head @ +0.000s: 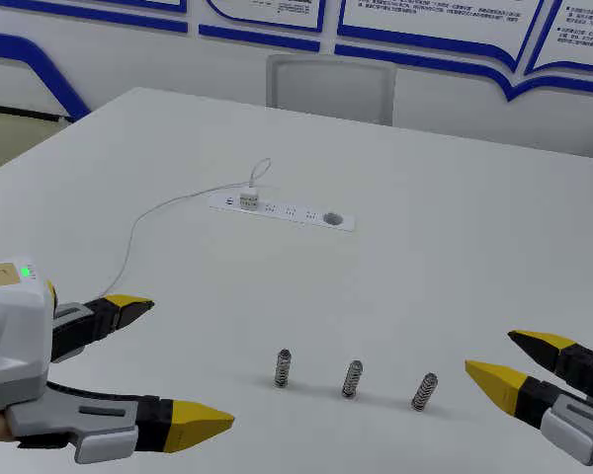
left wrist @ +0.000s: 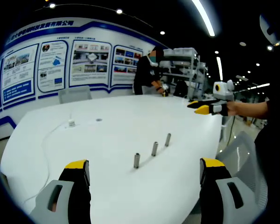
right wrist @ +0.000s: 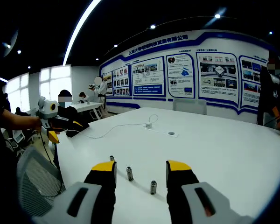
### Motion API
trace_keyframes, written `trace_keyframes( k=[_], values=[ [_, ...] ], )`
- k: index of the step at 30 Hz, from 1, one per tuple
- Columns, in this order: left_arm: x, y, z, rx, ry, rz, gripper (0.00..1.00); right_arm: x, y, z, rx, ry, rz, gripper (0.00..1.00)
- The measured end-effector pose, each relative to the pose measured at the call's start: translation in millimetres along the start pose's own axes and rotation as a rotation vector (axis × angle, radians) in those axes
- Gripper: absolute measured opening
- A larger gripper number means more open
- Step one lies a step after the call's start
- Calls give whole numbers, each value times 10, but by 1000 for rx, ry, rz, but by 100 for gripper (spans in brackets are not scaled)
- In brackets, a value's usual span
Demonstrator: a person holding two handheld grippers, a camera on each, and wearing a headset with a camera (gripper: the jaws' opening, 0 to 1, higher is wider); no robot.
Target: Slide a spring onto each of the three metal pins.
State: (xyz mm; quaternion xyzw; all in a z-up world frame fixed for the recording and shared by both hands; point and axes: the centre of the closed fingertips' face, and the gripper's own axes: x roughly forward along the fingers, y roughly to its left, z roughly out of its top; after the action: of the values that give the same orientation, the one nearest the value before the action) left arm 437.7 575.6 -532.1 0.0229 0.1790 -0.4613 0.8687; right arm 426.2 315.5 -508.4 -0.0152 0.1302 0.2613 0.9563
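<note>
Three short metal pins stand upright in a row on the white table (head: 455,227): left pin (head: 284,368), middle pin (head: 352,378), right pin (head: 424,391). Each looks wrapped in a coiled spring. My left gripper (head: 178,362) hovers open to the left of the row with nothing between its yellow-tipped jaws. My right gripper (head: 492,353) is open and empty to the right of the row. In the left gripper view the pins (left wrist: 154,149) stand ahead between the wide jaws of the left gripper (left wrist: 144,164). The right gripper (right wrist: 141,166) looks down at the pins (right wrist: 129,173).
A white power strip (head: 282,210) with a plug and a thin cable (head: 138,227) lies mid-table behind the pins. A grey chair (head: 331,87) stands at the far edge. People stand near shelves (left wrist: 149,70) beyond the table.
</note>
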Motion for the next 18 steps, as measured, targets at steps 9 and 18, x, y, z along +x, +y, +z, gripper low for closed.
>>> trace_keyframes(
  k=[9, 18],
  values=[
    [-26, 12, 4, -6, -5, 11, 100, -186, 21, -60, 111, -71, -35, 61],
    [-6, -21, 36, -3, -19, 2, 100, -235, 71, -144, 139, -64, -42, 72]
  ],
)
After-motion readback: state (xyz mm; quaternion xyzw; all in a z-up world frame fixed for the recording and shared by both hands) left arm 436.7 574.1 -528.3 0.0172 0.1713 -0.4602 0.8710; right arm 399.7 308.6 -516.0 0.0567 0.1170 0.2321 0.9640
